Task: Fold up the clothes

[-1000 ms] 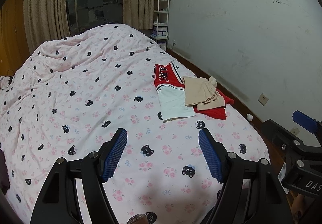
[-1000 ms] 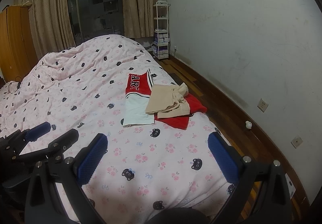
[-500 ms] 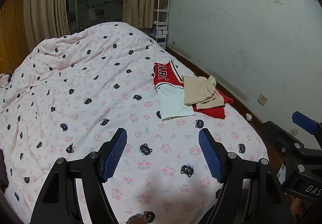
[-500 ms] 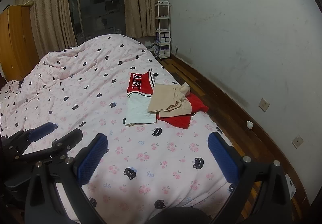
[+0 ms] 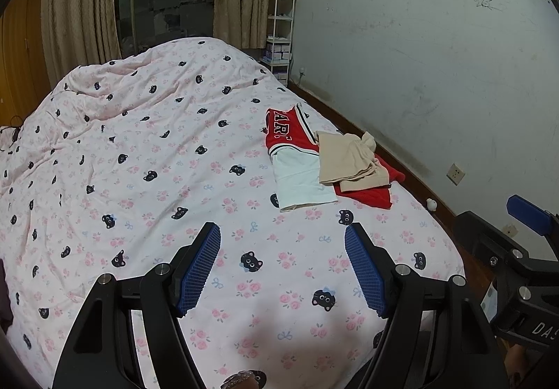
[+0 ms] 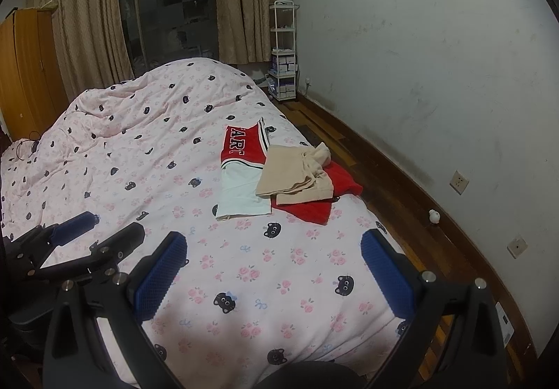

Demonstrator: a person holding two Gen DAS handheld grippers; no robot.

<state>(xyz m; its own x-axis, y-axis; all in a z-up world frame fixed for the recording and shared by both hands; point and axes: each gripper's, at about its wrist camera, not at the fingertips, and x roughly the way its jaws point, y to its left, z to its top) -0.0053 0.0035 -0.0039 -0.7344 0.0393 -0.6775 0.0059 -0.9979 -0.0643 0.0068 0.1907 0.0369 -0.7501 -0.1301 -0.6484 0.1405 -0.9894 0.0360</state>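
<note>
Both the left gripper (image 5: 282, 266) and right gripper (image 6: 274, 273) are spread apart, holding nothing, above the pink cat-print quilt (image 5: 157, 161). The pile of red, white and tan clothes (image 5: 325, 163) lies near the quilt's wall-side edge.

Bed (image 5: 146, 151), covered by pink duvet (image 6: 146, 130) printed with black cat faces and roses; surface rumpled toward far end. On duvet near right edge: red-and-white jersey (image 5: 290, 151), flat; beige garment (image 5: 346, 158), loosely folded, overlapping jersey; red garment (image 5: 370, 193) beneath beige one, at right edge.
</note>
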